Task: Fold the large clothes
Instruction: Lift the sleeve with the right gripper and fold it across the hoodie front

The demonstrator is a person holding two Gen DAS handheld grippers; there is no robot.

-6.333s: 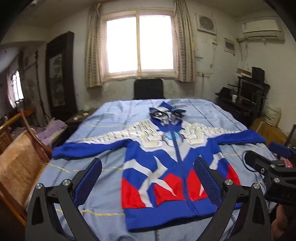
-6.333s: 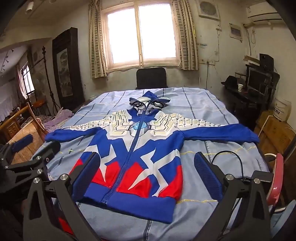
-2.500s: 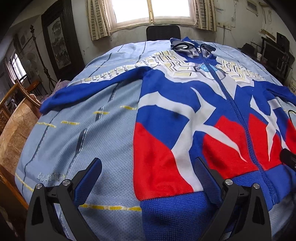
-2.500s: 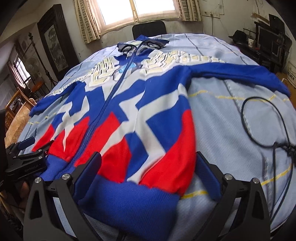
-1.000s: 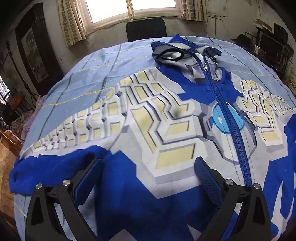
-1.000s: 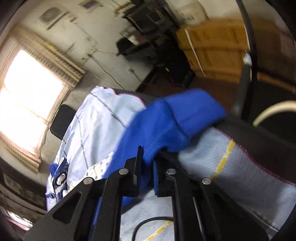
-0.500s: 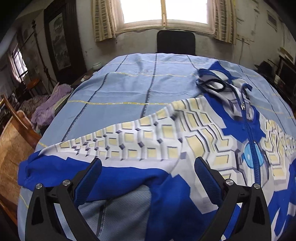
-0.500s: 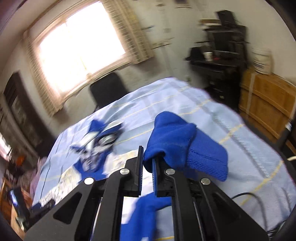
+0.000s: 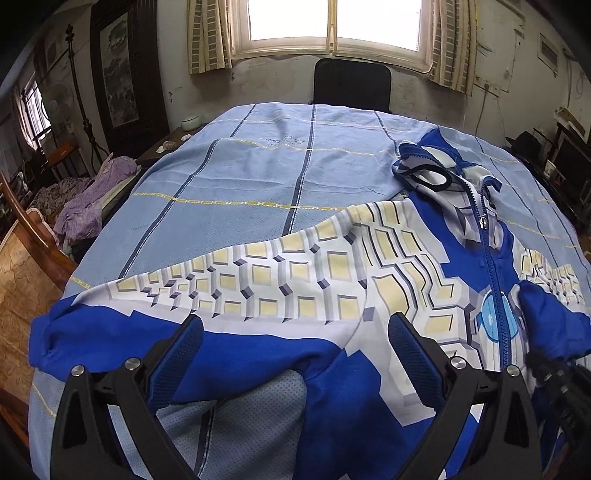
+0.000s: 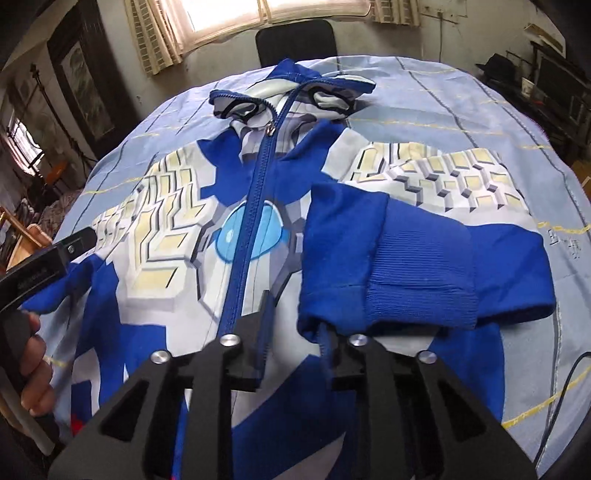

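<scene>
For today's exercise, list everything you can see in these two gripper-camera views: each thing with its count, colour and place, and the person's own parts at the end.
Jacket: one, blue, white and cream, zipped, flat on the table.
Right sleeve: one, blue, folded across the chest beside the zip.
Left sleeve: one, blue and cream, stretched out sideways.
Tablecloth: one, pale blue with yellow lines, covering the table.
Chair: one, black, at the far end under the window.
Window: one, bright, far wall.
Curtains: two, beige, beside the window.
Cable: one, black, right table edge.
Left gripper: open above the left sleeve.
Right gripper: partly open at the sleeve cuff.
Hand: one, holding the left gripper.
</scene>
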